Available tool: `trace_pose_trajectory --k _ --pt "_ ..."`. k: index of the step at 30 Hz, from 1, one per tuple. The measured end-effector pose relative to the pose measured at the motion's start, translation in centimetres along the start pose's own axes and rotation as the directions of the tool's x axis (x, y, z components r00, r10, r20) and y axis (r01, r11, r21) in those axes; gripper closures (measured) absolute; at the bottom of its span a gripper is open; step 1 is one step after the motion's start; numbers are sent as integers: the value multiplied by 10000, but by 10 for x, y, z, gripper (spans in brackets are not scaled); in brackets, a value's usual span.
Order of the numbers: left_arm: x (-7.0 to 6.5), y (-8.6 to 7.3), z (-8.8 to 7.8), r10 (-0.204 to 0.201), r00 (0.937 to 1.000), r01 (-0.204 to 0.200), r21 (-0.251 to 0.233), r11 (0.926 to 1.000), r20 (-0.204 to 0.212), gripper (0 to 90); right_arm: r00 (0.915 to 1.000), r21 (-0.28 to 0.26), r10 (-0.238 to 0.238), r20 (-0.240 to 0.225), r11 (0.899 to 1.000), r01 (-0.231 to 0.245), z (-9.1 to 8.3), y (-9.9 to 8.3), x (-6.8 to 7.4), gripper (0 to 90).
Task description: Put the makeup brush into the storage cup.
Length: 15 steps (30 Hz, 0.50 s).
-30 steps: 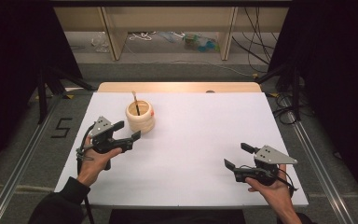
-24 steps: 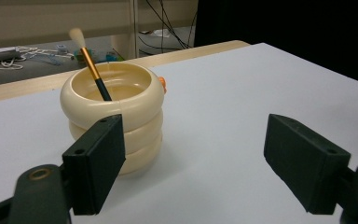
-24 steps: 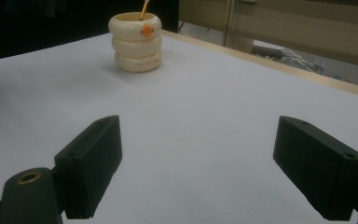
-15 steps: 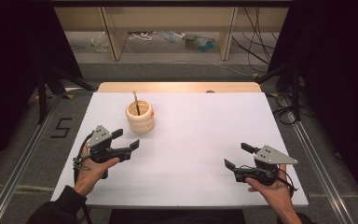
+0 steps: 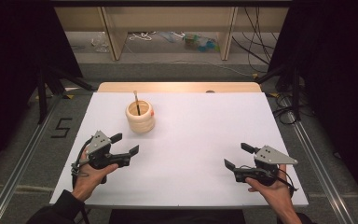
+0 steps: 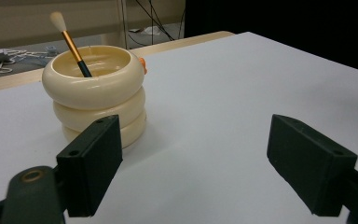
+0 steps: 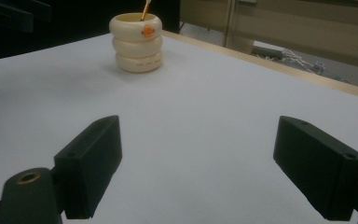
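Your left claw (image 5: 123, 144) stands wide open with nothing between its jaws, hovering just above the white surface (image 5: 200, 126) near its left front part. In the left gripper view the claw (image 6: 193, 163) frames bare white sheet, and the cream holder (image 6: 95, 95) stands just beyond the left jaw, near but not touching. That view shows what the high view cannot: the holder is built of three stacked rounded rings, and the brush (image 6: 70, 42) inside has a pale bristle tip, a gold ferrule and a dark handle, leaning up and to the left against the rim.

Your right claw (image 5: 237, 156) is also spread wide and empty, low over the right front part of the surface. In the right gripper view the claw (image 7: 198, 168) looks across a long stretch of bare sheet to the holder (image 7: 138, 43), well apart from it, and this view shows a small orange round knob (image 7: 148, 30) on the holder's upper ring, which the high view hides.

The high view gives the layout: the holder (image 5: 140, 116) stands left of centre toward the far half of the surface, with the brush (image 5: 136, 100) upright in it.

Count: one holder, one brush, two claws.

Your left hand (image 5: 91, 172) comes in from the bottom left, wrist angled so the claw points right and slightly away, toward the holder. Your right hand (image 5: 270, 186) comes in from the bottom right, its claw pointing left and a little away.
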<state>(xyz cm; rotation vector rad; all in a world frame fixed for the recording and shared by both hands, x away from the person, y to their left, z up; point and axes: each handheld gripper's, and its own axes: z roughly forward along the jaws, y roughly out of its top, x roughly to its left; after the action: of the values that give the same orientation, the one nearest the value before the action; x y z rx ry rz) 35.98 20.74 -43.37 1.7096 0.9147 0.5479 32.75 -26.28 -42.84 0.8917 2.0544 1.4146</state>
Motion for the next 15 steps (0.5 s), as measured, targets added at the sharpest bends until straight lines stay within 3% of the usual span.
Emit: trace_pose_trajectory --k 2,11,14,15 --pt "0 -1 -1 74 10000 -74 -51 10000 13 178 9998 130 173 -68 9998 -172 0 0 1 164" --pt "-1 -5 -5 -126 9999 126 -74 9999 11 179 10000 -2 -5 -14 10000 5 1 -1 0 164" --pt "1 -5 -7 16 10000 -17 -66 10000 -53 178 10000 10 -24 11 10000 24 1 -1 0 164" --pt "1 -6 -7 -42 10000 42 -80 10000 -63 179 9999 145 149 -32 9998 -149 0 -1 1 164"
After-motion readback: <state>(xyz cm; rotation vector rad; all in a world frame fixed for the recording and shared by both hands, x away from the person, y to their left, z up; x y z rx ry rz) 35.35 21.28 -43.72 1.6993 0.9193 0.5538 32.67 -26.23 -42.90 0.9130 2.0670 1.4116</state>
